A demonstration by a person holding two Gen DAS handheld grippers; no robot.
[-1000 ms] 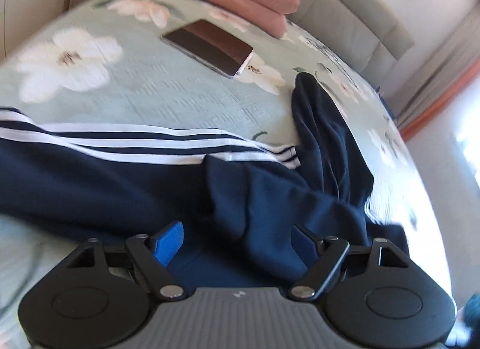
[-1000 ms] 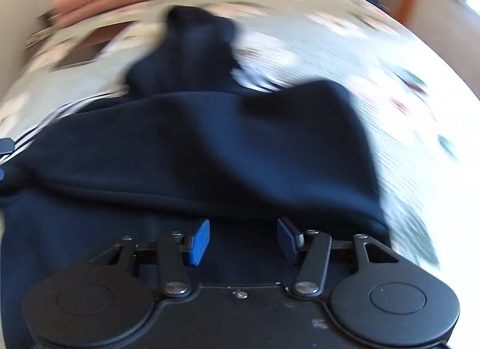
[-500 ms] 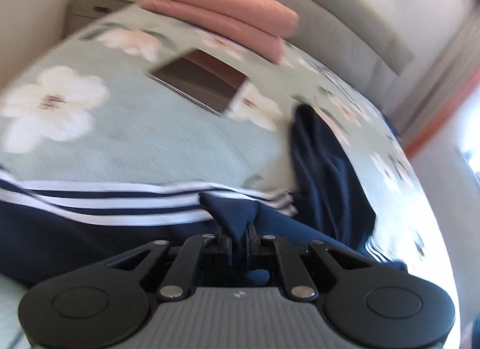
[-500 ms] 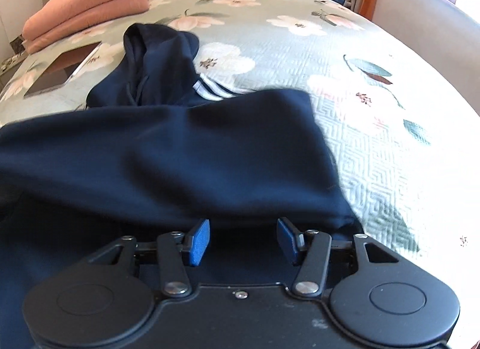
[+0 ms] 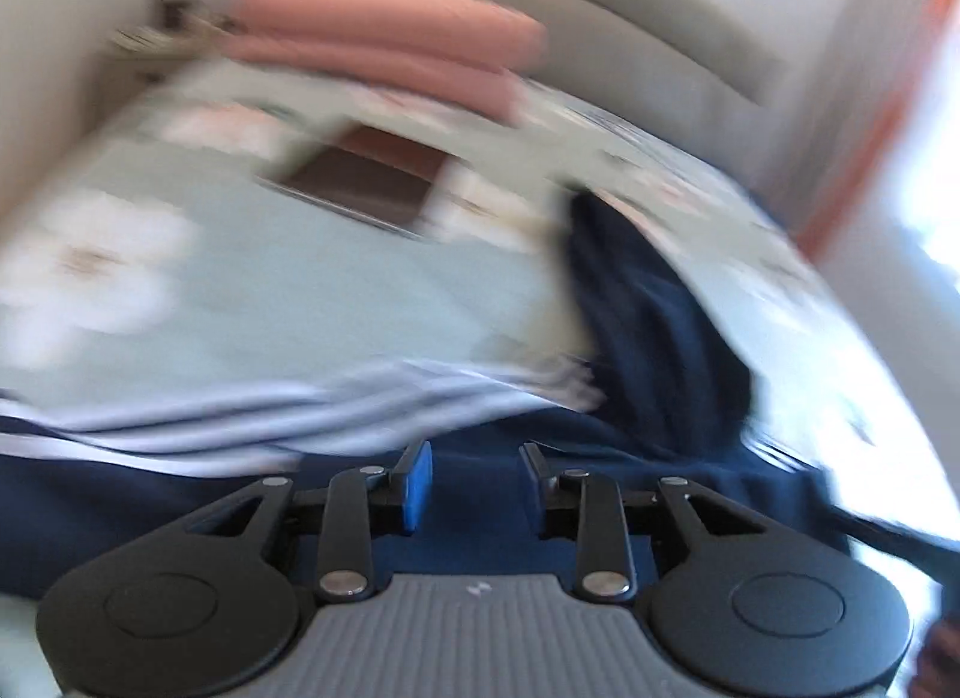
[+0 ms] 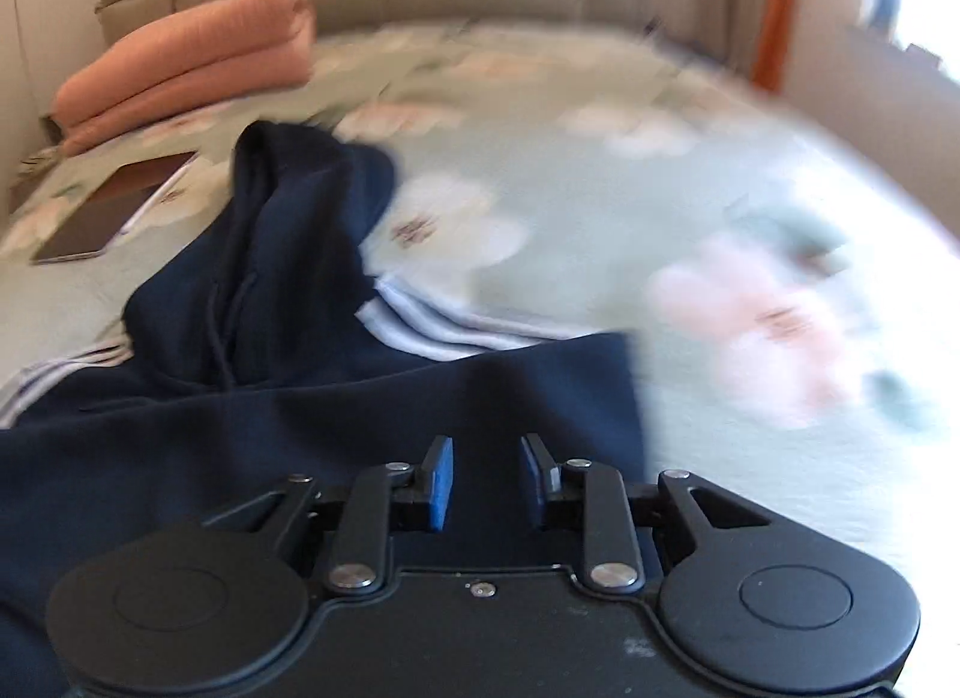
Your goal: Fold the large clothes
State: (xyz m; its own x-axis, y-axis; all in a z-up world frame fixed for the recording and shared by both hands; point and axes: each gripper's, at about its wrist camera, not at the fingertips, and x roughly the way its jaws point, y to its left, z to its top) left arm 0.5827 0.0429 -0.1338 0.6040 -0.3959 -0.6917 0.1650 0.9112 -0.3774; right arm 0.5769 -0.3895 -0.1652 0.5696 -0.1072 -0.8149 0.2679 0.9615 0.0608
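The left tongs point(image 5: 474, 479), clamped on a fold of the navy hoodie point(image 5: 654, 350) half a second ago, have been opened and the fold released. The right tongs point(image 6: 486, 479) have been narrowed slightly, and the hoodie's hood point(image 6: 300, 230) is now seen nearer.

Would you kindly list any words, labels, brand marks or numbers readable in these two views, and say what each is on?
No text reads in either view.
Left gripper body: a small pale mark, too small to read.
Navy hoodie: white stripes only, no lettering visible.
Dark tablet: blank face, blurred.
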